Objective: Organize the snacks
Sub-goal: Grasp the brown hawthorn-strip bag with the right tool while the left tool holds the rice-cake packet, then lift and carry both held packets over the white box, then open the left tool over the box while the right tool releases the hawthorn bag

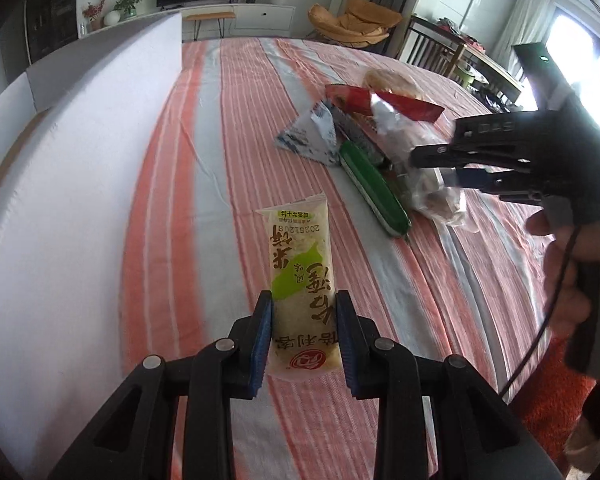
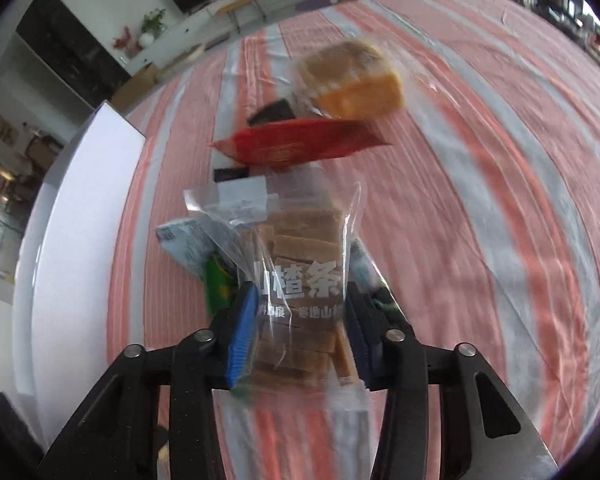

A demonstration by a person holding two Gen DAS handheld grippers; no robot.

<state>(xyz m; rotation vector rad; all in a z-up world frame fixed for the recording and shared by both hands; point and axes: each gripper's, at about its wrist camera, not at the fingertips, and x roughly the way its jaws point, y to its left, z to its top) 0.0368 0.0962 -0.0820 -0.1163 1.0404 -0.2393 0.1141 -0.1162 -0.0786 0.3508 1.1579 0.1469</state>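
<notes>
As seen from the left wrist camera, the left gripper has its jaws nearly closed on the lower part of a pale rice-cracker packet, which stands clear of the striped worktop. Beyond it lies the unsorted heap: a green packet, a blue-and-white triangular packet, a red packet and crumpled clear wrappers. The right gripper, held by a hand, reaches into this heap from the right. A white box sits along the left edge of the worktop, well apart from the heap; whether it is the destination cannot be told.

From the right wrist camera, the right gripper has its jaws partly closed, pressing both sides of a clear bag of brown hawthorn strips. Behind the bag lie the red packet, a wrapped yellow cake, the green packet and the blue-and-white packet, all close together. The white box shows at left.

Judged from these views, sorting is at an early stage: two items are gripped, none is visibly placed, and at least four packets remain in the heap.
</notes>
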